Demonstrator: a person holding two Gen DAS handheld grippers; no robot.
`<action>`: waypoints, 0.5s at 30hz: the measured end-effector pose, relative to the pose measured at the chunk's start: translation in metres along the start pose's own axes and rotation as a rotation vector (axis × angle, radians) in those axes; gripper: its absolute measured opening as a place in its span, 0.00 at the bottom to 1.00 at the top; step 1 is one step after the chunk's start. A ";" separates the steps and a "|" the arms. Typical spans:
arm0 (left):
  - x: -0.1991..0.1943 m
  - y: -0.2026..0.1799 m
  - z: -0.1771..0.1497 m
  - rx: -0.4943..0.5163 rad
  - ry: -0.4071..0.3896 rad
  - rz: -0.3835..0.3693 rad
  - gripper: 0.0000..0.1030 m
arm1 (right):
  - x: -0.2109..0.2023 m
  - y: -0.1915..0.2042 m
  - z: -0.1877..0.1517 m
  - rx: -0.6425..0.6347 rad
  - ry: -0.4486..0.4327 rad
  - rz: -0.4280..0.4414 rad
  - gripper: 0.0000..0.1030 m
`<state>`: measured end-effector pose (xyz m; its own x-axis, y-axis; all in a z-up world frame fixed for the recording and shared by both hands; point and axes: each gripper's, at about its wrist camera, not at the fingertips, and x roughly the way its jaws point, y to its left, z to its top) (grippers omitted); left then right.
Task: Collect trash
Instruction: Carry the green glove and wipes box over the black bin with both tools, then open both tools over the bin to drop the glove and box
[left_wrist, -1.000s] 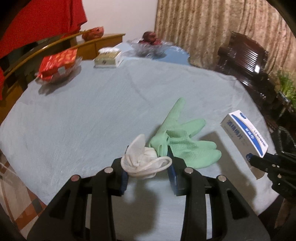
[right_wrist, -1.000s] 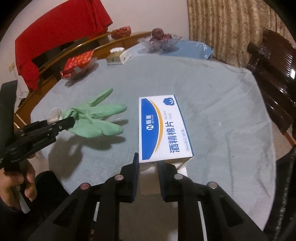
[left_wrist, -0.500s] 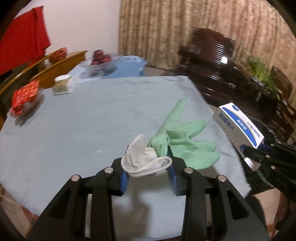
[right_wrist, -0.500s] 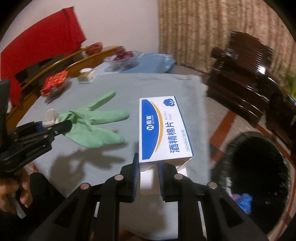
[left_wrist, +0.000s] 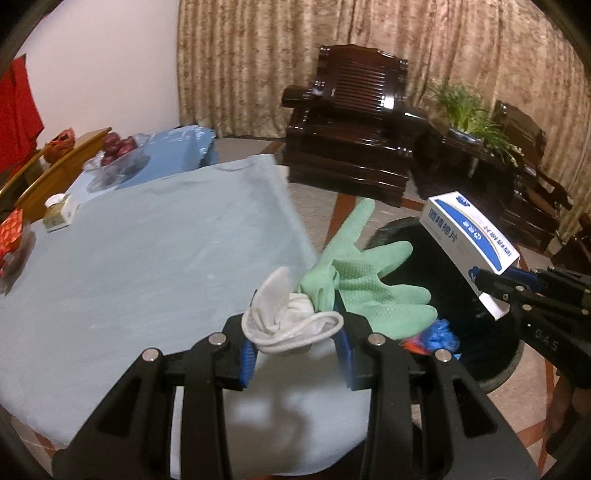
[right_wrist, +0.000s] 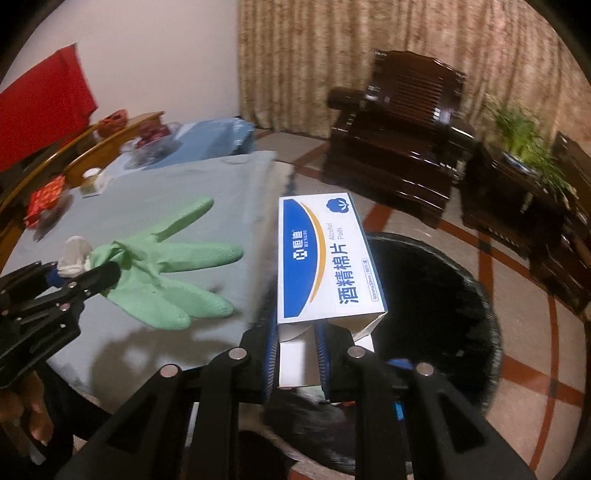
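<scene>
Both hands are loaded and the drop is close, I'd say. The left gripper (left_wrist: 295, 341) is clamped on a bundle: a green glove (left_wrist: 365, 284) with a wad of white cloth (left_wrist: 288, 325) bunched at the cuff between the blue pads. The glove's fingers fan out ahead of the gripper, textured and limp, already hanging past the table (left_wrist: 147, 258) edge with the tips over the black bin (left_wrist: 495, 373).

The right gripper (right_wrist: 295, 354) is pinched narrow on the open end flap of a white and blue box (right_wrist: 325, 258) marked alcohol pads. The box sticks straight out ahead of the fingers, held level, its far end reaching over the bin's dark mouth (right_wrist: 443, 288). One end looks torn open, so it's probably empty and light.

So pickup looks done for these pieces; what remains is to get squarely above the opening and let go. Something blue and red already lies in the bin, just beyond the left gripper. Off to that gripper's left, a red packet (left_wrist: 11, 232) and a small carton (left_wrist: 59, 212) sit on the cloth; whether those count as trash I can't tell.
</scene>
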<state>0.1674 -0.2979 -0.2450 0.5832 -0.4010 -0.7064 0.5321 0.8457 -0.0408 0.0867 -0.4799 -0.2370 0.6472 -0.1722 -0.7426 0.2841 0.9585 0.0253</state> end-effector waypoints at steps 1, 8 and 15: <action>0.002 -0.009 0.002 0.002 0.001 -0.007 0.33 | 0.001 -0.010 -0.001 0.012 0.005 -0.009 0.19; 0.032 -0.072 0.010 0.039 0.034 -0.045 0.33 | 0.021 -0.069 -0.010 0.071 0.055 -0.055 0.19; 0.080 -0.123 0.000 0.082 0.094 -0.084 0.43 | 0.063 -0.111 -0.033 0.120 0.147 -0.040 0.21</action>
<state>0.1487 -0.4346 -0.2967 0.4764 -0.4307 -0.7665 0.6272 0.7775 -0.0471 0.0726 -0.5892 -0.3091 0.5256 -0.1659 -0.8344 0.3955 0.9160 0.0670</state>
